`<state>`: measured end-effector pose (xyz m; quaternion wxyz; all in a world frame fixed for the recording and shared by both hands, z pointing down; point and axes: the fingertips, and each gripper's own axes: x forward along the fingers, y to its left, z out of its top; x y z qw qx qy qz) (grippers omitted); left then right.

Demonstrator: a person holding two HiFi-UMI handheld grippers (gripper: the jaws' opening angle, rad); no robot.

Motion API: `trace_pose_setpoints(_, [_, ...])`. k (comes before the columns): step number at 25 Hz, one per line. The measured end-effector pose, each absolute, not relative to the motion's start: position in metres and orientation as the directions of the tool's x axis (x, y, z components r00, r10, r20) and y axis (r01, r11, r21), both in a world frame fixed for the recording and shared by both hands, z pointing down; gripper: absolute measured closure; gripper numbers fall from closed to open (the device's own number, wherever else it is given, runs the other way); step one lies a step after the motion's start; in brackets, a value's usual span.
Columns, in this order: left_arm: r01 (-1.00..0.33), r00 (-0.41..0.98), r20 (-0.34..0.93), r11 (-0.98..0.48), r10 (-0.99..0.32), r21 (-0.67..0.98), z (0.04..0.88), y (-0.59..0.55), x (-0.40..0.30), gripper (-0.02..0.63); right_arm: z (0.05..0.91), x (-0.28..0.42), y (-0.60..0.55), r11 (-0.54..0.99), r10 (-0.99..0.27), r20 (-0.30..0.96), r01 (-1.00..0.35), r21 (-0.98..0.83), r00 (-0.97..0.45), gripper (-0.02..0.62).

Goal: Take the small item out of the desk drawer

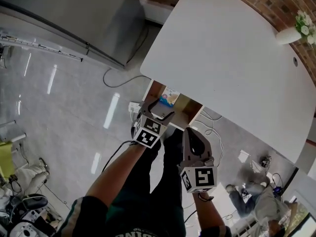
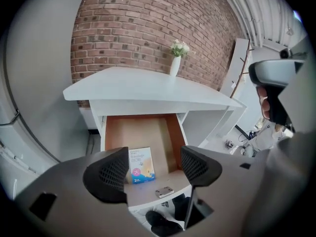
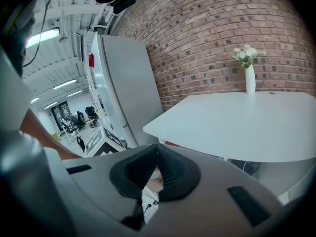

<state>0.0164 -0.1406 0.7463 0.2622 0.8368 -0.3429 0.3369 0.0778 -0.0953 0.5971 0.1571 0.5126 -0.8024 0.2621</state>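
The right gripper (image 3: 157, 154) has its two dark jaws closed tip to tip, with nothing caught between them (only a sliver of pale floor shows through the gap lower down). Beyond the jaws and spreading to their right lies a white desk top (image 3: 237, 120), its rounded corner nearest the tips. At the far right of that top stands a slim white vase (image 3: 250, 80) holding pale flowers. A brick wall (image 3: 207, 33) rises behind the desk. Beyond the jaws to their left stands a tall grey cabinet (image 3: 121, 83), and just left of the jaws sits a cube with square markers (image 3: 101, 141).
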Motion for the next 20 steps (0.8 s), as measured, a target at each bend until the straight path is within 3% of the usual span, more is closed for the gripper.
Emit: trace_pose_setpoints(20, [-0.813,0.452,0.816,-0.544,-0.361,0.21,0.839,-0.188,0.044,0.24,0.688,0.084,-0.09,0.284,-0.686,0.6,-0.911,-0.301,-0.412,0.572])
